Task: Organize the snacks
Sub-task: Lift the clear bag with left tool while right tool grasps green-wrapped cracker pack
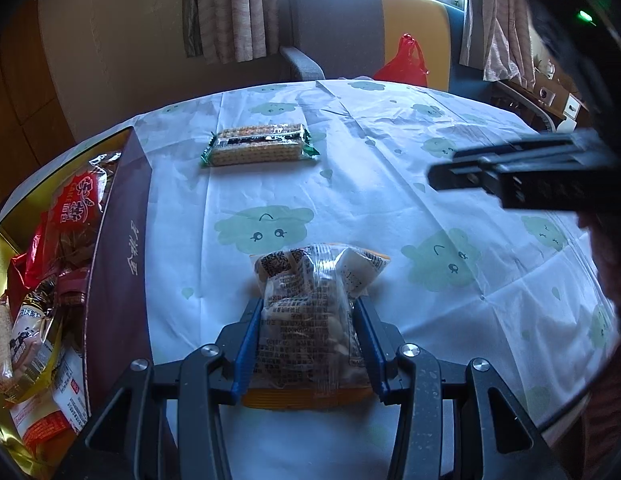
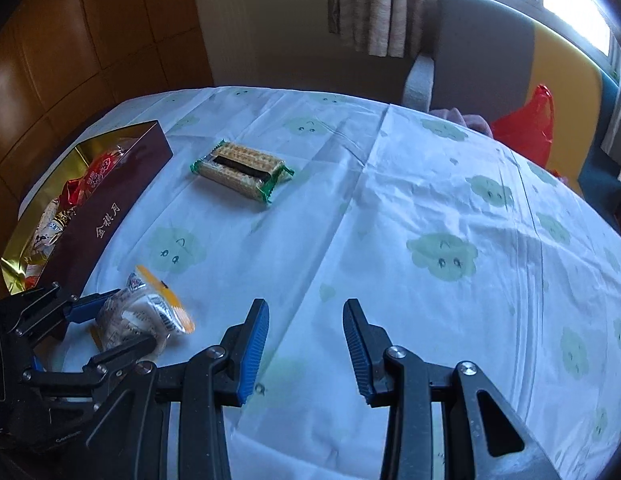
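Your left gripper clamps the clear snack packet just beside the box at its nine o'clock, your right gripper gapes empty; the slick wrapper could slip during the lift, while the biscuits wait at twelve

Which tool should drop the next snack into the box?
Left. The left tool already grips the clear snack packet beside the box; the right tool is empty, over bare tablecloth.

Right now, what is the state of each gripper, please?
Left gripper: closed on the clear plastic snack packet with orange ends.
Right gripper: open, holding nothing.
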A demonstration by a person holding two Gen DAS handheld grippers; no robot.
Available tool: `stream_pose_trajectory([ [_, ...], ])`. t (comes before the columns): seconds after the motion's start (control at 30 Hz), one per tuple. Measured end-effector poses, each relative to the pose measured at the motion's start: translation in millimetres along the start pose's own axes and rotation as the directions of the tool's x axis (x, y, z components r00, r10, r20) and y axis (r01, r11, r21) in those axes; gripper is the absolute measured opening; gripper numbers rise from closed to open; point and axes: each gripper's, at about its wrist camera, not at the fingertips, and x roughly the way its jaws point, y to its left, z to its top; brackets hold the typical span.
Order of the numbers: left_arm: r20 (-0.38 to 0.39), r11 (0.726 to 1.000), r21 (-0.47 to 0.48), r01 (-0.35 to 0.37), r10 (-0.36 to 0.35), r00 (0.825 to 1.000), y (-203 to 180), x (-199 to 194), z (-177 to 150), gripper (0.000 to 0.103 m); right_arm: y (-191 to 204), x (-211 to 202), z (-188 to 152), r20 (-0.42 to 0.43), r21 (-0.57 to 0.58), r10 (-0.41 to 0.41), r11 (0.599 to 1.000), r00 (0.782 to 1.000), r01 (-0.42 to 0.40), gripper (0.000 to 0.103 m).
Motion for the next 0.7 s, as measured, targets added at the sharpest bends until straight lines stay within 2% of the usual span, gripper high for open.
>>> stream_pose_trajectory([
  [0.2, 0.005, 1.000, 0.003, 0.012, -0.012, 1.000, 1.0, 0.0, -0.3, 0.047, 14.9, 30.4, 47.0, -0.024, -0.148, 0.042, 0.988, 0.999, -0.045, 0.039],
  [0.43, 0.008, 1.000, 0.007, 0.020, -0.020, 1.000, 1.0, 0.3, -0.2, 0.047, 55.5, 74.8, 103.6, -0.068, -0.345, 0.067, 0.935, 0.995, -0.087, 0.042],
  [0.5, 0.010, 1.000, 0.009, 0.023, -0.024, 1.000, 1.2, 0.2, -0.5, 0.047, 64.7, 91.2, 115.2, -0.104, -0.388, 0.067, 0.916, 0.992, -0.103, 0.046],
  [0.57, 0.011, 1.000, 0.009, 0.028, -0.028, 1.000, 1.2, -0.1, -1.0, 0.047, 70.6, 105.5, 123.7, -0.127, -0.421, 0.048, 0.902, 0.991, -0.098, 0.057],
  [0.7, 0.010, 0.999, 0.008, 0.033, -0.033, 0.999, 0.7, -1.0, -1.5, 0.047, 75.5, 130.5, 134.2, -0.203, -0.446, 0.055, 0.884, 0.978, -0.142, 0.059],
])
